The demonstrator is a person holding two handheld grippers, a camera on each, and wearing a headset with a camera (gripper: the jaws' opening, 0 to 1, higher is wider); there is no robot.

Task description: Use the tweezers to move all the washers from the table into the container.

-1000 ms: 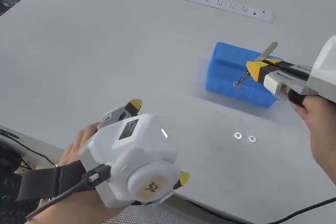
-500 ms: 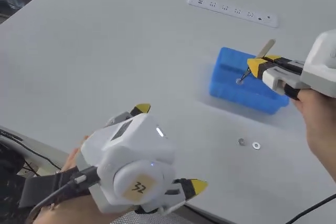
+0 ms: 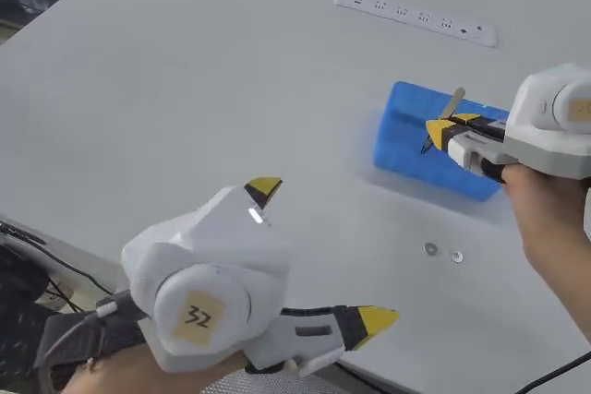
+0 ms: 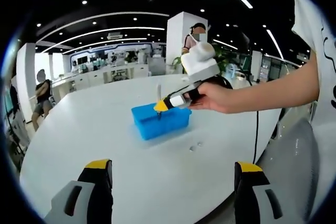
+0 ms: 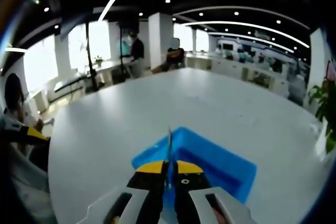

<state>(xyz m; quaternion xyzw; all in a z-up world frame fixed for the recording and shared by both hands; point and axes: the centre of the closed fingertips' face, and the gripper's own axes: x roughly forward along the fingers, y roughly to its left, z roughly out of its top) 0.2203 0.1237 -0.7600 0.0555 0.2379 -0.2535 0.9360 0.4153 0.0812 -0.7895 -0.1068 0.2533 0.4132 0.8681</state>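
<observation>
The person's right hand (image 3: 543, 214) reaches in from the far side of the table (image 3: 185, 89), arm stretched out level, and holds the right gripper (image 3: 441, 129) pointing across the blue container (image 3: 406, 122). Its yellow-tipped jaws are pressed together on the tweezers (image 3: 452, 104), which run slanted between them, the blunt rear end sticking up and back and the fine points angled down over the open inside of the container. From the right gripper view the tweezers (image 5: 169, 145) stand straight up out of the closed jaws with the container (image 5: 215, 163) right below them; whether anything sits between the points is too small to tell. The left gripper (image 3: 320, 254) hangs low at the near edge of the table, well apart from the container, its two jaws spread wide with nothing between them; its own view shows the same wide gap (image 4: 173, 174), looking across the tabletop at the container (image 4: 160, 121). Two washers (image 3: 443, 253) lie flat on the table, small silver rings close beside each other, on the bare surface a little way to the near side of the container and below the right hand. The container is a shallow rectangular tray, bright blue. A white power strip (image 3: 416, 17) lies farther back on the table.
</observation>
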